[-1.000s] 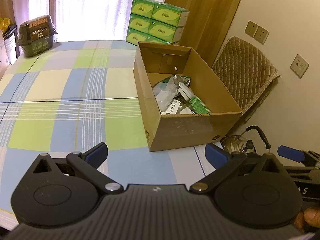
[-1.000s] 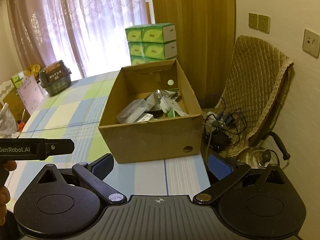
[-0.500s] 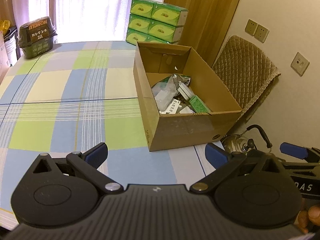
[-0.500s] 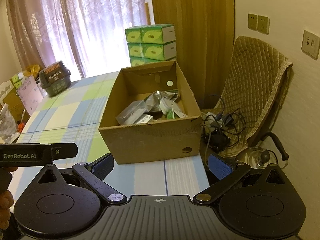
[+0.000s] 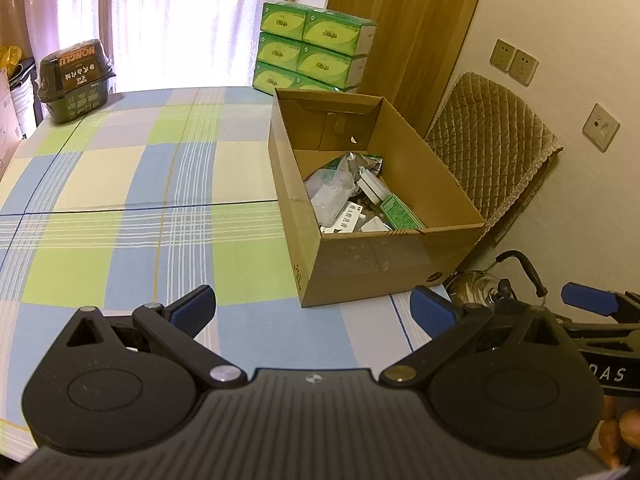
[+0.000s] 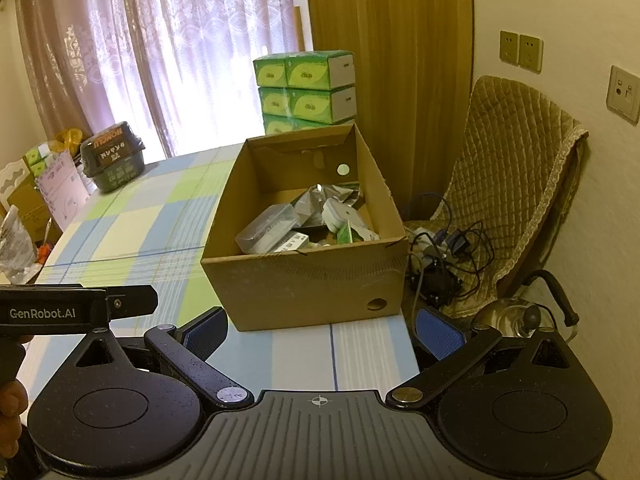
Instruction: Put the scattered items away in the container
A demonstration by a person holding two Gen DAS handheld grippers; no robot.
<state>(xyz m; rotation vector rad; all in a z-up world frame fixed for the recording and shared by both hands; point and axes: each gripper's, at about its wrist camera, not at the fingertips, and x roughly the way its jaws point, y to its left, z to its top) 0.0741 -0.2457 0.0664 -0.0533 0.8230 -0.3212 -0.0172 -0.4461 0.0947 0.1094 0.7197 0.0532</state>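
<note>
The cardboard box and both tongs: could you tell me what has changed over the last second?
Almost nothing: the views barely drift. Both the left tongs and right tongs stay open and empty, short of the cardboard box, whose contents are unchanged.

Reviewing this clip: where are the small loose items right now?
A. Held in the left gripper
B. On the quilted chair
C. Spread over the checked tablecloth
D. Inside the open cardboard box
D: the packets and small boxes lie inside the cardboard box; both the left gripper and the right gripper are open and hold nothing.
</note>
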